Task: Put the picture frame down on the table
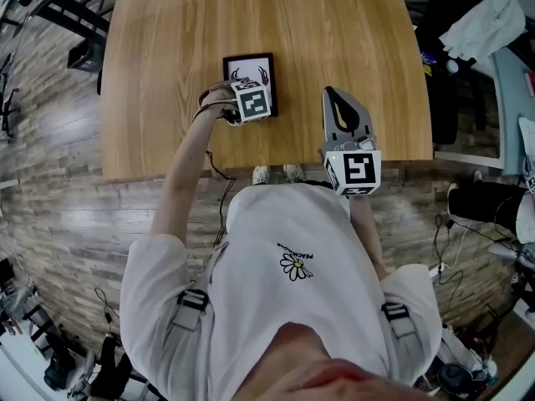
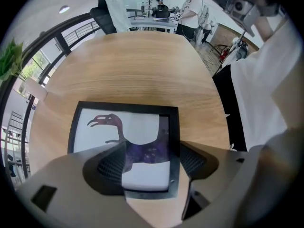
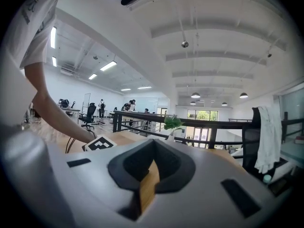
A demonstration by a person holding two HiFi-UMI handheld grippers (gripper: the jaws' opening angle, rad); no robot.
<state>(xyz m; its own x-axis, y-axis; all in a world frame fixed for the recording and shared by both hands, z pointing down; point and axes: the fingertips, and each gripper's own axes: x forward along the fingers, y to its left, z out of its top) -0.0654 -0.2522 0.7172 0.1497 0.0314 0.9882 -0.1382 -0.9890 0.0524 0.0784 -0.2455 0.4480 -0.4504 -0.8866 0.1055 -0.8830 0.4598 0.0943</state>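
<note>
Black rectangular picture frame with a bird print (image 2: 123, 122) lies flat on the light wooden desk (image 1: 167, 40), left of its middle and clear of every edge. Your left claw (image 2: 153, 163) is spread apart over the frame's near right corner, gripping nothing. Lift it straight up, since a sideways pull could hook the border and drag the frame. Right claw (image 3: 153, 146) is closed and empty by the near edge, and no containers are in view.

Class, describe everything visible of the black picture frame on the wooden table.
The black rectangular picture frame lies flat, face up, on the light wooden table. It holds a white picture of a dark, long-necked bird with a hooked beak. The left hand-held gripper hangs over its near right part, jaws apart; contact is unclear.
</note>
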